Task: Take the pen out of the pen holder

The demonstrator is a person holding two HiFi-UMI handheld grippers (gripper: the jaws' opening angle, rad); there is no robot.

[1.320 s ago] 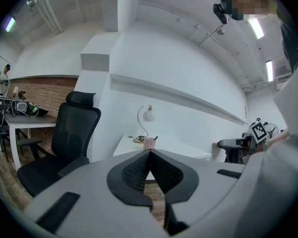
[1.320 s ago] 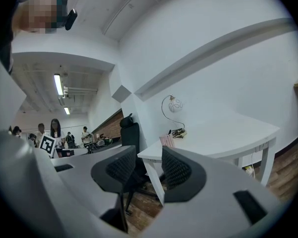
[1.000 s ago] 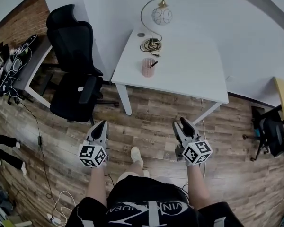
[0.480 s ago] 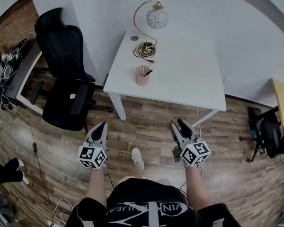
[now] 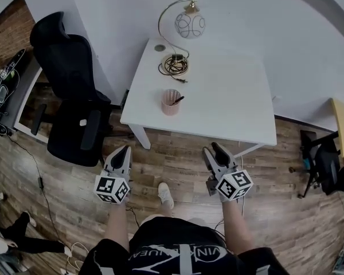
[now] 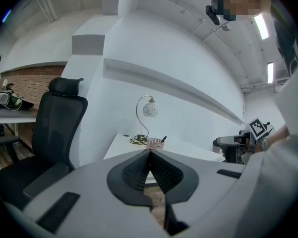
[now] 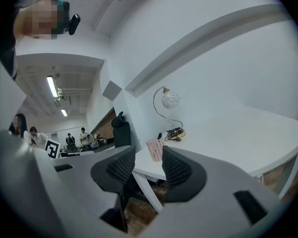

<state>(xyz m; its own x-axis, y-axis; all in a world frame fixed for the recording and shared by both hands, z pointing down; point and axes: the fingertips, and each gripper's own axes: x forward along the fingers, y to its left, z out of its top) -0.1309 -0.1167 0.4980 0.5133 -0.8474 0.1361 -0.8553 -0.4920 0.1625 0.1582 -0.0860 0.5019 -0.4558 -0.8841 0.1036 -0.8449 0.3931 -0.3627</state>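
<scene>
A pink mesh pen holder [image 5: 171, 102] stands near the front left of the white table [image 5: 229, 102], with a dark pen [image 5: 177, 100] leaning out of it. The holder also shows small in the left gripper view [image 6: 155, 143] and in the right gripper view [image 7: 154, 149]. My left gripper [image 5: 124, 151] hangs over the wooden floor, well short of the table, jaws shut with nothing between them. My right gripper [image 5: 211, 149] is also over the floor near the table's front edge, jaws open and empty.
A curved lamp with a round shade [image 5: 190, 24] and a coiled cable [image 5: 173, 65] sit at the table's back left. A black office chair [image 5: 69, 90] stands left of the table. A second desk with clutter [image 5: 6, 90] is far left; another chair [image 5: 327, 165] at right.
The table and pen holder have drawn closer in the head view as the person steps forward. Both grippers keep the same pose in front of the body.
</scene>
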